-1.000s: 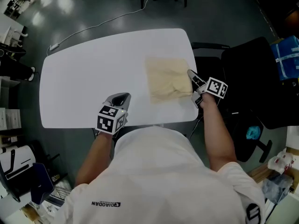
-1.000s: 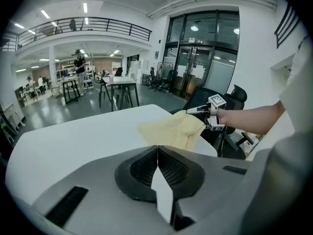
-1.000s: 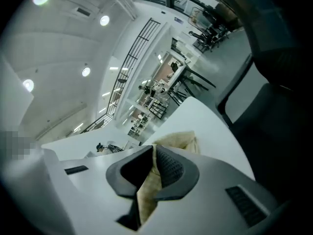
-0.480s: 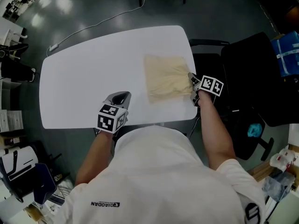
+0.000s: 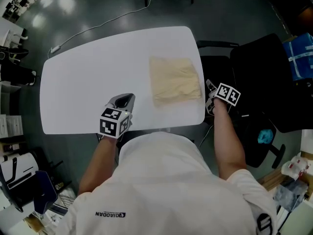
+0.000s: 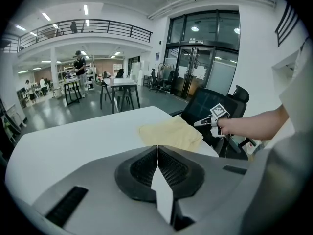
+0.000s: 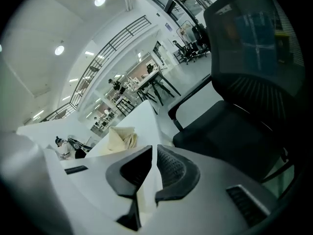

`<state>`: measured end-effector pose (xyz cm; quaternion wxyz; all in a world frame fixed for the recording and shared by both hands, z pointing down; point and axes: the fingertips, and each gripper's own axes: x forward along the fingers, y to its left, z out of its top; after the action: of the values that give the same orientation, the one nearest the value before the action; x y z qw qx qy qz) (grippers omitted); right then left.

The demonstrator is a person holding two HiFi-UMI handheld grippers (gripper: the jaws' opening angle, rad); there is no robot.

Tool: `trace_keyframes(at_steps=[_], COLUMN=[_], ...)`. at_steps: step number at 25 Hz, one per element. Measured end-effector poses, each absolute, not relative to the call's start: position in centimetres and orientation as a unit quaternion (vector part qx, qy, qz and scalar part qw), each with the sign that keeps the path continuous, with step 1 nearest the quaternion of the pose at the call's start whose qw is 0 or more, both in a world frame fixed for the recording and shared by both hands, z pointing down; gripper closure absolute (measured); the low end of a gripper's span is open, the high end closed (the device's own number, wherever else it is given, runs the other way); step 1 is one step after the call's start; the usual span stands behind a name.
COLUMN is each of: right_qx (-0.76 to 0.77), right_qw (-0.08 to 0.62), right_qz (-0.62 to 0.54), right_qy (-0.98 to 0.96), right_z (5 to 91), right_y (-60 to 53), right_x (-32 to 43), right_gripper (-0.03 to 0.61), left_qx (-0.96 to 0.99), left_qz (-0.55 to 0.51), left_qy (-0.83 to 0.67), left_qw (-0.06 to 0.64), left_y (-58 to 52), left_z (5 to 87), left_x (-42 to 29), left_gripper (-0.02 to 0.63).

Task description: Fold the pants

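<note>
Fingers of left gripper [image 6: 157,148]: pressed together along their whole length, with nothing between them.
Fingers of right gripper [image 7: 152,147]: a narrow slit apart, having just been closing; nothing between them.
Pants [image 5: 175,80]: pale yellow, folded into a compact rectangle, lying flat on the table [image 5: 93,72] near its right edge and towards the far side.
Table: white, with rounded corners, bare apart from the pants.
Left gripper's place: over the near edge of the table, to the left of the pants and well apart from them.
Right gripper's place: off the right edge of the table, near the folded pants but clear of them, pointing along the table's edge.
Office chair [image 5: 264,77]: black, just to the right of the table, beside the right gripper.
Cable [image 5: 98,27]: white, trailing across the grey floor beyond the table.
</note>
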<state>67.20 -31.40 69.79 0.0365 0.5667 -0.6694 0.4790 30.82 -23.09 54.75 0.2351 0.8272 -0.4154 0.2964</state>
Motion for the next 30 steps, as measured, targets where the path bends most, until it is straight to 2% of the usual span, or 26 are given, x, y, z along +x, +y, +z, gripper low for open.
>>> trace_keyframes(at_steps=[9, 15, 22, 30], right_qx=[0.546, 0.481, 0.419, 0.398], right_qw=[0.006, 0.001, -0.001, 0.02], right_qz=[0.426, 0.424, 0.424, 0.385], right_qy=[-0.721, -0.768, -0.803, -0.832], right_z=[64.0, 60.4, 57.5, 53.8], right_y=[-28.0, -22.6, -14.5, -5.1], right_x=[63.8, 56.3, 47.6, 43.3], right_gripper=[0.549, 0.558, 0.558, 0.56], left_qx=[0.841, 0.839, 0.848, 0.861], left_qz=[0.275, 0.231, 0.214, 0.207], left_qy=[-0.405, -0.418, -0.413, -0.385], left_qw=[0.228, 0.26, 0.254, 0.258], left_y=[-19.8, -16.8, -10.0, 0.1], left_z=[53.6, 52.2, 50.8, 50.1], left_x=[30.9, 29.5, 28.2, 27.5], left_gripper=[0.586, 0.586, 0.586, 0.586])
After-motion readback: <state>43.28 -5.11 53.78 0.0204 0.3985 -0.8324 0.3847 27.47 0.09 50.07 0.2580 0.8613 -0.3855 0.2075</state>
